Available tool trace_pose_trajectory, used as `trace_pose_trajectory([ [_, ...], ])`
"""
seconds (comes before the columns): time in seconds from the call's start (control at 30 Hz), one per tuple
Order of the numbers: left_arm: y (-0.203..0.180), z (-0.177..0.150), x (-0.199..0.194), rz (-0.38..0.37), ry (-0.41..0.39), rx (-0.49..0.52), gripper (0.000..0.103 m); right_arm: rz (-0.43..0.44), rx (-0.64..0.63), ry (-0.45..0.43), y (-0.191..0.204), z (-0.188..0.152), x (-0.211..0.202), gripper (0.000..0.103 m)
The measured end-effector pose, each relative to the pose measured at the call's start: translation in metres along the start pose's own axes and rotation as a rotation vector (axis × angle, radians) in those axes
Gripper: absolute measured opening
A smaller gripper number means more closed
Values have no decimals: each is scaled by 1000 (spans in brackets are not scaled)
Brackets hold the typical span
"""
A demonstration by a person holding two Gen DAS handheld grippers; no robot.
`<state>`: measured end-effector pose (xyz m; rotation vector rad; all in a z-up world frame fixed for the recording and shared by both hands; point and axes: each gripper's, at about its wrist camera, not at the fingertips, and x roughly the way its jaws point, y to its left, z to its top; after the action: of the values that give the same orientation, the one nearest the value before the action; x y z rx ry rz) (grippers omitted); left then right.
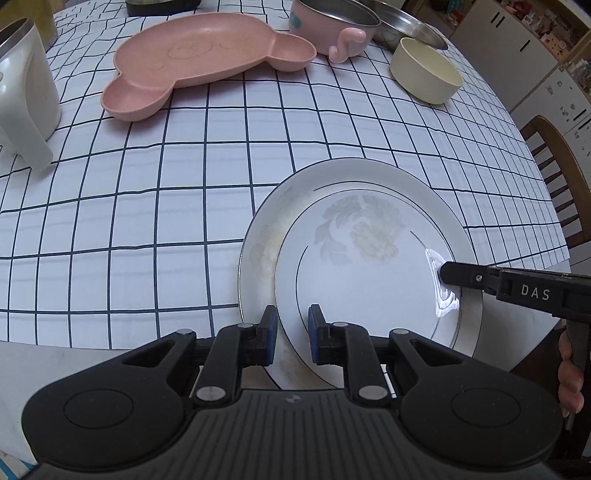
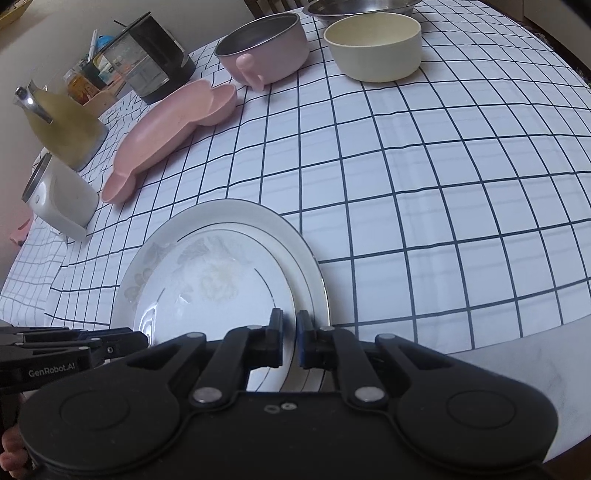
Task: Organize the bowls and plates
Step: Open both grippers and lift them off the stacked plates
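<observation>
Two round glazed plates with faded floral prints and thin silver rim lines are seen at the near edge of the table. The smaller plate (image 1: 369,280) is stacked on the larger plate (image 1: 369,173), offset toward the near side. The smaller plate's left rim is pinched between the blue-padded jaws of the left gripper (image 1: 291,332); its right rim is clamped by the nearly closed right gripper (image 2: 290,339). Whether the smaller plate lies flat on the larger one cannot be told.

The table is covered by a white tablecloth (image 1: 166,206) with a dark grid, wrinkled at the left. Farther back, a matte pink divided tray (image 1: 199,59), animal-shaped with ear compartments, is seen empty. Behind it, a pink bowl (image 2: 264,48) with a steel interior and a stubby handle is seen empty. Just beside it, a cream straight-walled bowl (image 2: 375,46) is empty. A shallow steel pan (image 2: 358,9) is partly visible behind both. A white jug (image 2: 61,199) is seen at the left.
</observation>
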<state>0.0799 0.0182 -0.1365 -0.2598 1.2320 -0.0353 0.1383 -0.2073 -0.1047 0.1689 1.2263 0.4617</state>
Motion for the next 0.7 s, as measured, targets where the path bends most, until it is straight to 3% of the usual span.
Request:
trace_pose_trajectory([
  [0.27, -1, -4, -25, -4, -93, 19, 17, -31, -107, -28, 17, -2, -15, 19],
  [0.7, -16, 5, -74, 2, -290, 81, 17, -18, -240, -201, 59, 14, -68, 32],
])
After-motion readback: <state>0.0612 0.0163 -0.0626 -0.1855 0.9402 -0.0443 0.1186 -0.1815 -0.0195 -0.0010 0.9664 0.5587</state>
